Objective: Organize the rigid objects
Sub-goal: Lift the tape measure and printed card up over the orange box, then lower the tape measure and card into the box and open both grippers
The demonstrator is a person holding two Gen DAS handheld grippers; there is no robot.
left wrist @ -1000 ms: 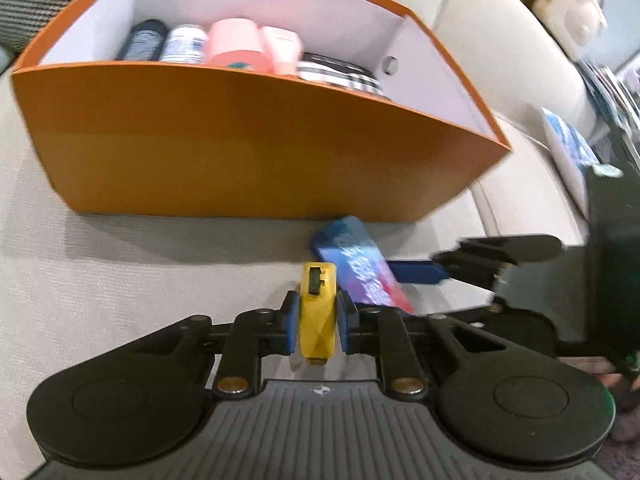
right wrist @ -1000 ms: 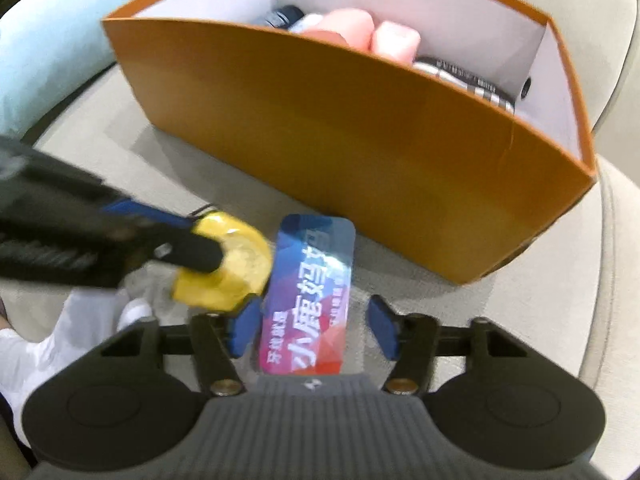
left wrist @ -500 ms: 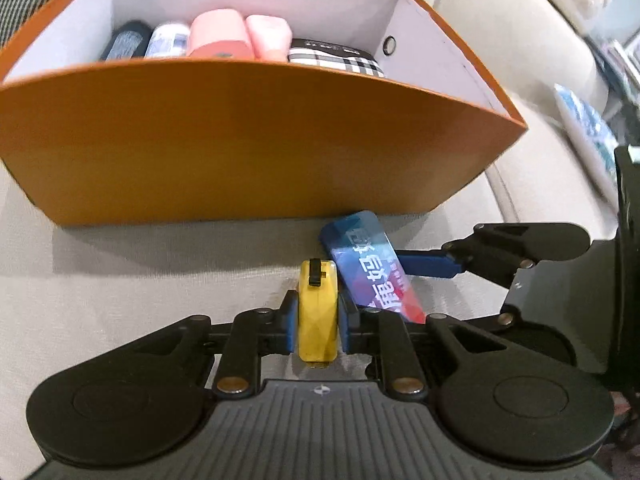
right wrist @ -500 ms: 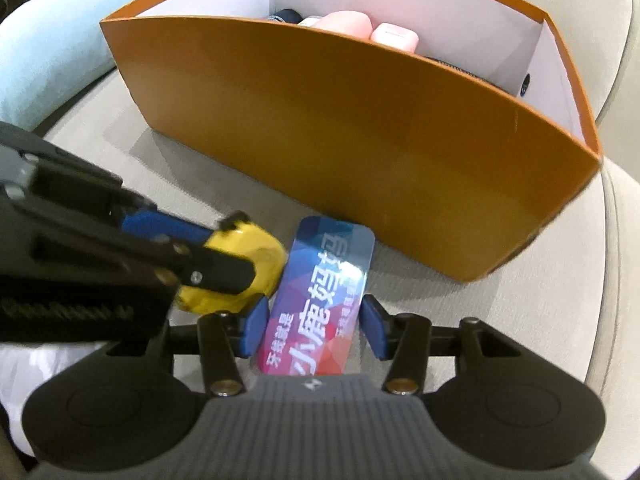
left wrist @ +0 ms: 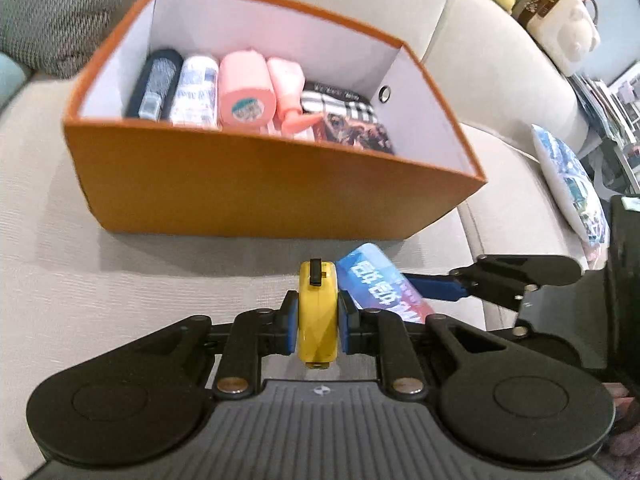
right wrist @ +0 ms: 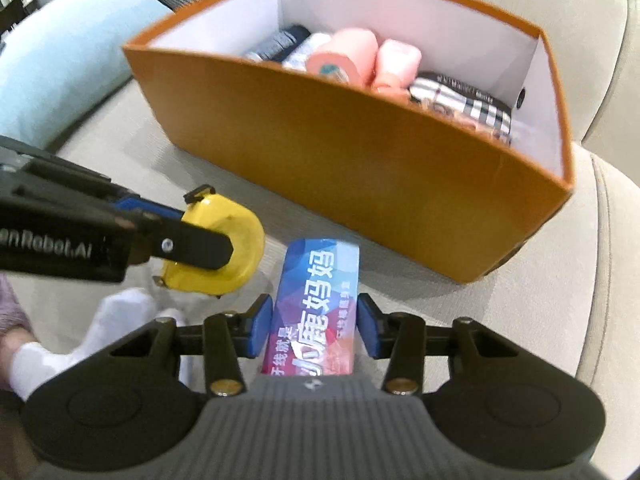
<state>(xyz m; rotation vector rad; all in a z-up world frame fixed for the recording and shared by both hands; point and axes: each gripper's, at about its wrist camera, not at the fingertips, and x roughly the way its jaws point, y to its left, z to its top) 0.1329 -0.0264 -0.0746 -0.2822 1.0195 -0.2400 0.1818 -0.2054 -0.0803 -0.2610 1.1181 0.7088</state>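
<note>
A yellow plastic tape measure (left wrist: 318, 316) with a black lock tab on top is clamped edge-on between the blue-padded fingers (left wrist: 291, 322) of the left gripper (left wrist: 318, 322), which are closed tight against its flat sides. Just to its right, a flat rectangular blue and red packet printed with white Chinese characters (right wrist: 314, 308) is held lengthwise in the right gripper (right wrist: 314, 330), whose blue-padded fingers (right wrist: 259, 330) press against the packet's long edges. Both items are held above a beige fabric sofa seat (left wrist: 120, 280), near each other but apart. In the right wrist view a white-socked foot (right wrist: 80, 340) shows below the tape measure at the lower left.

Beyond both grippers, an open orange cardboard box with a white interior (left wrist: 272, 192) rests on the sofa seat. Lying side by side inside it, from left to right, are a dark cylindrical container (left wrist: 154, 84), a white printed cylinder (left wrist: 196, 90), a pink cylinder (left wrist: 246, 90), a pink pump bottle (left wrist: 288, 92) and a black and white checked box (left wrist: 338, 102).

A pale blue cushion (right wrist: 60, 64) sits left of the box, and a printed pillow (left wrist: 572, 184) leans far right
</note>
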